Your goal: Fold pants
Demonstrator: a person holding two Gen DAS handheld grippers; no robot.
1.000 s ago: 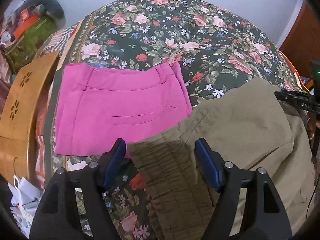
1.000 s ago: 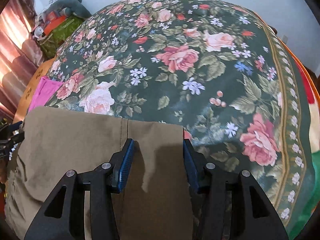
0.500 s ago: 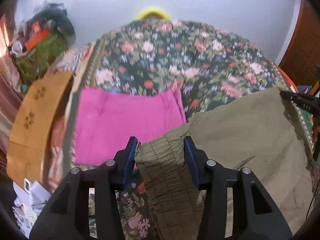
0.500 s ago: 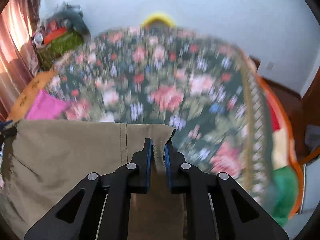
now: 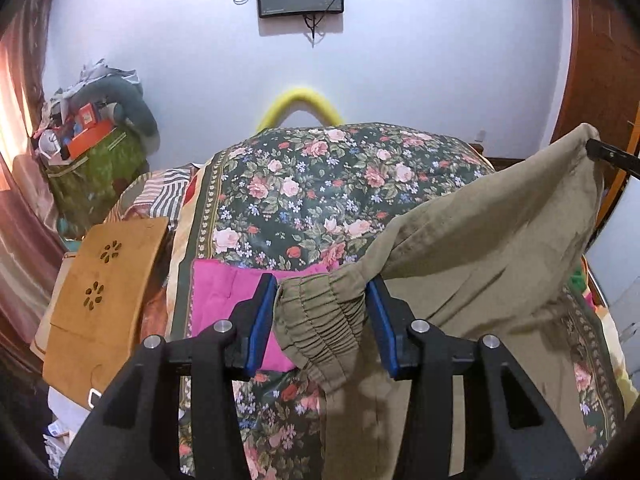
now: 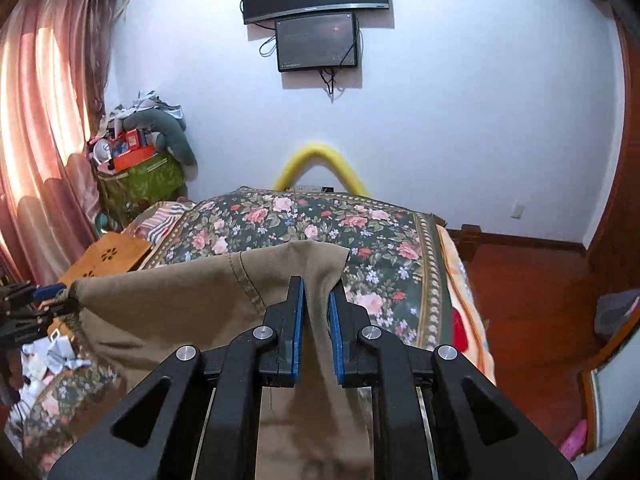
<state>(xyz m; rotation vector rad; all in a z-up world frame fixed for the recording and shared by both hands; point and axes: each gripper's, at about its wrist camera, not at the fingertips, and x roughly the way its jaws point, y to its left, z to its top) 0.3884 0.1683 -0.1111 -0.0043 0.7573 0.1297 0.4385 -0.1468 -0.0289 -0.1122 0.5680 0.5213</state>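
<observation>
Lifted since a second ago, the olive pants [image 5: 480, 264] now hang in the air above the floral bed [image 5: 320, 184] instead of lying on it. Left tongs [image 5: 322, 320] clamp the gathered waistband; right tongs [image 6: 316, 328] pinch narrowly on a far corner. Folded pink pants [image 5: 224, 296] lie on the bed at left.

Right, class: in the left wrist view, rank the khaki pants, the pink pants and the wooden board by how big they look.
1. Khaki pants, though nearest the camera.
2. Wooden board.
3. Pink pants, partly hidden, so this last placing is unsure.
</observation>
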